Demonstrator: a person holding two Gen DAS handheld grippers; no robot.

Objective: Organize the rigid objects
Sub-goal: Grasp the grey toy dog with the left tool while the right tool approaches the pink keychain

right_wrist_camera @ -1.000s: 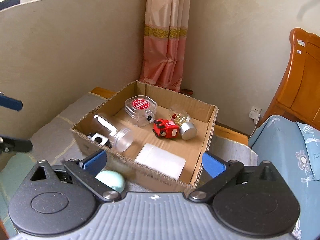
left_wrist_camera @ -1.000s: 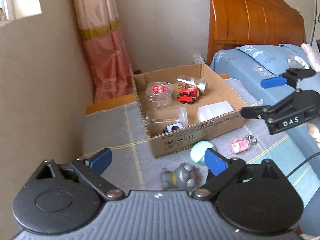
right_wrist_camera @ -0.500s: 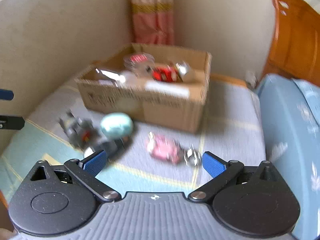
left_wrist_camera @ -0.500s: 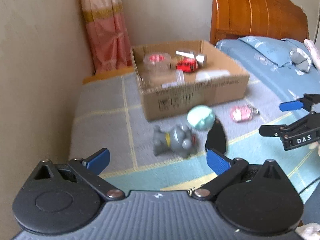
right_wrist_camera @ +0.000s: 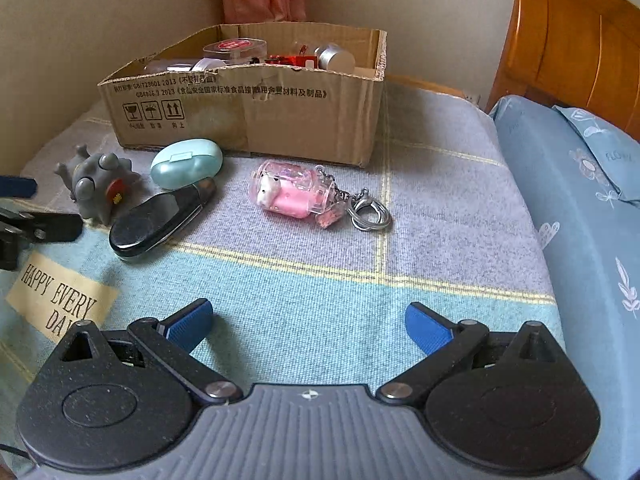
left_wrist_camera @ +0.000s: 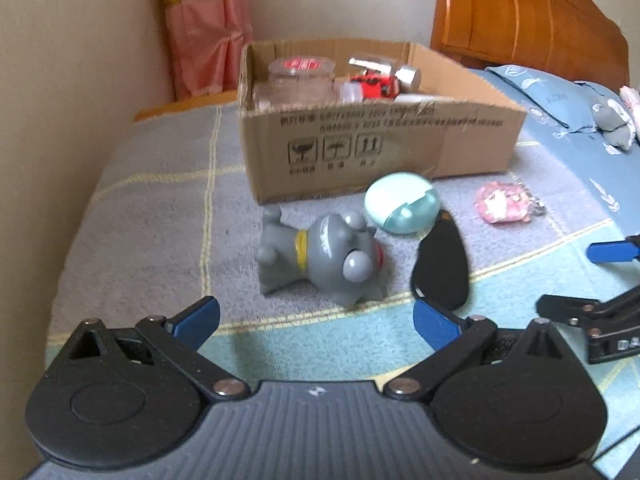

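A cardboard box (left_wrist_camera: pixel 360 152) (right_wrist_camera: pixel 248 108) stands on the blanket and holds clear jars, a red toy and a silver-capped jar. In front of it lie a grey toy figure (left_wrist_camera: pixel 320 256) (right_wrist_camera: pixel 96 184), a mint oval case (left_wrist_camera: pixel 400 202) (right_wrist_camera: pixel 186 163), a black oval object (left_wrist_camera: pixel 440 264) (right_wrist_camera: pixel 160 220) and a pink keychain (left_wrist_camera: pixel 504 202) (right_wrist_camera: pixel 292 194). My left gripper (left_wrist_camera: pixel 316 320) is open and empty, just short of the grey figure. My right gripper (right_wrist_camera: pixel 308 322) is open and empty, short of the keychain.
A wall runs along the left. A pink curtain (left_wrist_camera: pixel 208 24) hangs behind the box. A wooden headboard (left_wrist_camera: pixel 520 20) and blue bedding (right_wrist_camera: pixel 580 200) lie to the right. A "HAPPY EVERY DAY" label (right_wrist_camera: pixel 60 300) is sewn on the blanket.
Both grippers have pulled back from over the box and dropped low toward the blanket. The loose objects in front of the box now fill both views.
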